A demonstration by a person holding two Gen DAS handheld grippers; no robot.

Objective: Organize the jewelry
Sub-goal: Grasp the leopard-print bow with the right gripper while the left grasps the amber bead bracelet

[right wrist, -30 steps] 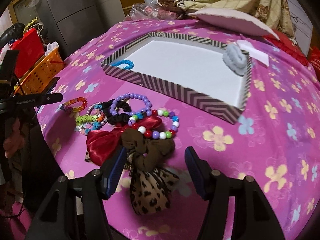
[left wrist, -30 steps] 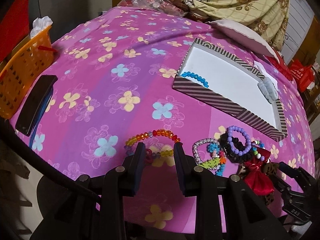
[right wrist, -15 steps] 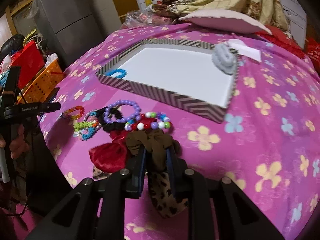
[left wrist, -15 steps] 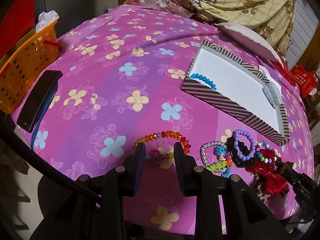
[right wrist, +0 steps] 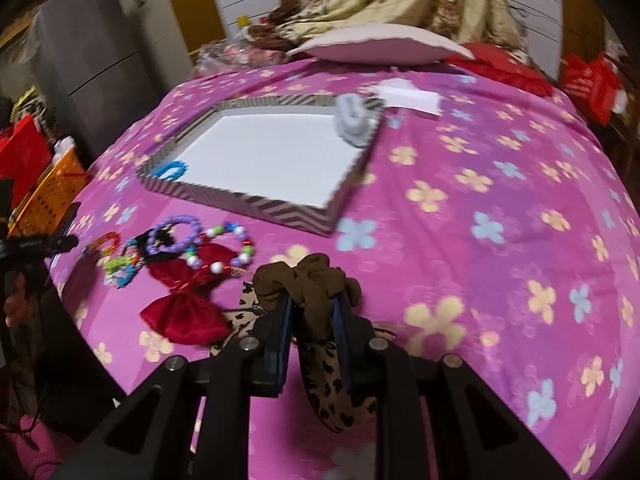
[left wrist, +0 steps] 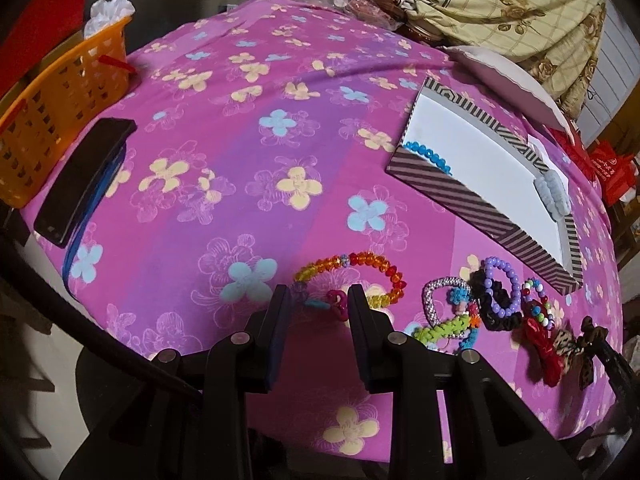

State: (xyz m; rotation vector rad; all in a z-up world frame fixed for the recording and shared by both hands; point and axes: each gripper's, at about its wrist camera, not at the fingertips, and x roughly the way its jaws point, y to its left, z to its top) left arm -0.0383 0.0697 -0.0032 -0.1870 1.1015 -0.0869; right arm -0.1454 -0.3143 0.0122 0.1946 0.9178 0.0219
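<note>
Now the right gripper (right wrist: 312,312) is clamped on a brown and leopard-print hair bow (right wrist: 316,292), which has come up off the pink floral bedspread (right wrist: 500,216); a second ago the jaws stood wide apart around it as it lay in the pile. One accessory is therefore in hand, probably bound for the striped tray (right wrist: 240,202) beyond, which already holds a blue bead bracelet (right wrist: 173,169) in one corner and a pale blue scrunchie (right wrist: 352,124) at the opposite one. Left on the bed are a red satin bow (right wrist: 186,304) and a cluster of beaded bracelets (right wrist: 180,234). The left gripper (left wrist: 318,304) has closed in on, but not clamped, an orange and yellow bead bracelet (left wrist: 360,268).
</note>
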